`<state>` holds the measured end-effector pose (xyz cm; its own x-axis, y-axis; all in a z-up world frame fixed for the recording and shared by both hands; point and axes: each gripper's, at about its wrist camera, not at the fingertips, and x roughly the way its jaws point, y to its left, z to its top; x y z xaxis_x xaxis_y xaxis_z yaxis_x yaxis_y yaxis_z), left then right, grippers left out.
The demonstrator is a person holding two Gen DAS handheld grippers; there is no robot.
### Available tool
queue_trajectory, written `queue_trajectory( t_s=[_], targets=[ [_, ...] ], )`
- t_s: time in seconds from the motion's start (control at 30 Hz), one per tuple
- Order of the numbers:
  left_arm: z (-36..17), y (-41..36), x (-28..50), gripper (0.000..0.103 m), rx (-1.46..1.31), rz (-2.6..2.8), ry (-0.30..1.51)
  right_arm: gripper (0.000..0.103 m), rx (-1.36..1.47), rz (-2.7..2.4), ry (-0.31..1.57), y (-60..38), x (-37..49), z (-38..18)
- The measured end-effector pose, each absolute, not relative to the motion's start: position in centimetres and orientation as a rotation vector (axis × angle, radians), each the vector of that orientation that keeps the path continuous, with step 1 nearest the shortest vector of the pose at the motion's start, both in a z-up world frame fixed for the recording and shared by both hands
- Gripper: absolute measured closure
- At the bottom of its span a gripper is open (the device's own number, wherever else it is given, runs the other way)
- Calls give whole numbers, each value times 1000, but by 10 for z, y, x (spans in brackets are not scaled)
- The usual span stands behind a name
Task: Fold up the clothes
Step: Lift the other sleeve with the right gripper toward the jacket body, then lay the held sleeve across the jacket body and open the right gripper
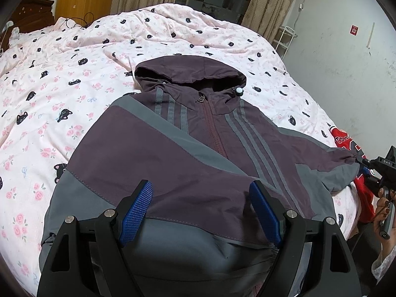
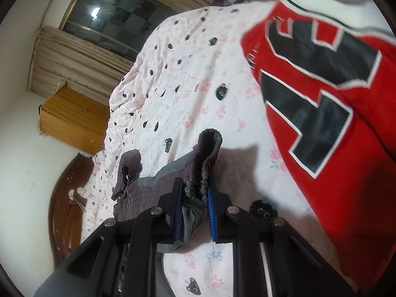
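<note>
The purple-grey hooded jacket (image 1: 198,148) lay face up on the bed (image 1: 74,74), the right gripper (image 2: 195,198) clamped on its elastic cuff (image 2: 205,173) and the left gripper (image 1: 200,205) with jaws apart over the folded-in sleeve, so the cuff was best carried across the chest, taut and low.

The left gripper (image 1: 200,193) fills the bottom of its own wrist view, black arms rising from the lower edge, its two blue-padded fingers (image 1: 137,212) spread wide apart with nothing pinched between them. The right gripper (image 2: 194,193) sits at lower centre of its wrist view, jaws drawn close together and clamped on gathered cloth; the blue pads (image 2: 212,215) press in from both sides. In the left wrist view the same right gripper appears at the far right edge, mid-height, pointing toward the left of the frame, with the person's hand (image 1: 384,212) below it wrapped around the handle, a pale sleeve in the lower right corner
</note>
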<state>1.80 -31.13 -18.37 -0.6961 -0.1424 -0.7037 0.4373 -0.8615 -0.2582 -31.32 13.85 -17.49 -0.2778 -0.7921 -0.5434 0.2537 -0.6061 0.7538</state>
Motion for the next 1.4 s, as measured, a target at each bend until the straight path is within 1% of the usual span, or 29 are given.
queue_trajectory(
  t_s=[0.3, 0.77, 1.07, 1.4],
  targets=[
    [-177, -317, 26, 26, 963, -2559, 614, 87, 1183, -1990, -540, 111, -301, -138],
    [-168, -339, 53, 26, 841, -2511, 708, 88, 1046, -1974, -287, 43, -263, -86],
    [-167, -349, 64, 26, 801, -2485, 754, 89, 1011, -1925, -148, -8, -234, -72],
    [-172, -354, 65, 26, 835, -2449, 776, 89, 956, -1859, 40, -59, -193, -64]
  ],
)
